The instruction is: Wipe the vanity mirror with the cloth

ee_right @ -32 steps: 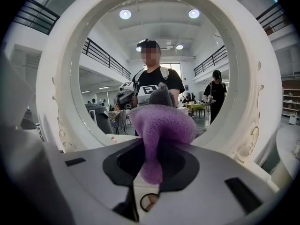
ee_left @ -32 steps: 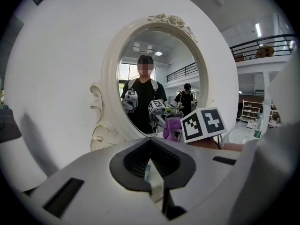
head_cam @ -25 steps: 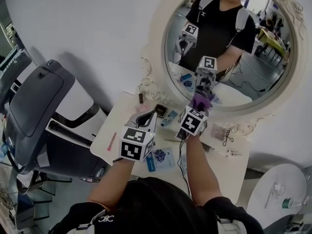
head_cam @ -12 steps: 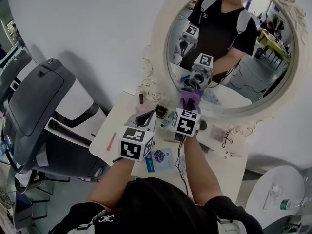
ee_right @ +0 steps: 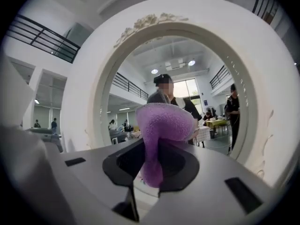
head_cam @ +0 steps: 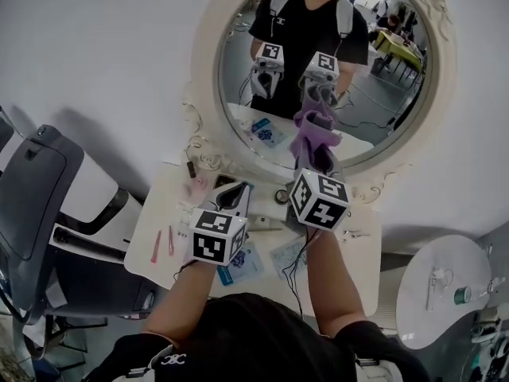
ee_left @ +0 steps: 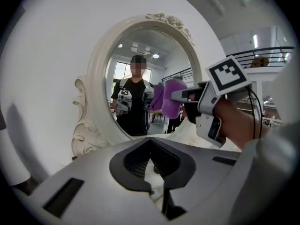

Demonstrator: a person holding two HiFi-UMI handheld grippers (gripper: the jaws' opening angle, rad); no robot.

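While the right gripper [head_cam: 315, 156] is clamping its jaws tightly on the purple cloth [head_cam: 310, 134], that cloth is pressing against the lower glass of the oval vanity mirror [head_cam: 238, 78]. The left gripper [head_cam: 232, 197] is hovering lower, over the white table [head_cam: 141, 257], its jaws closed together on nothing.
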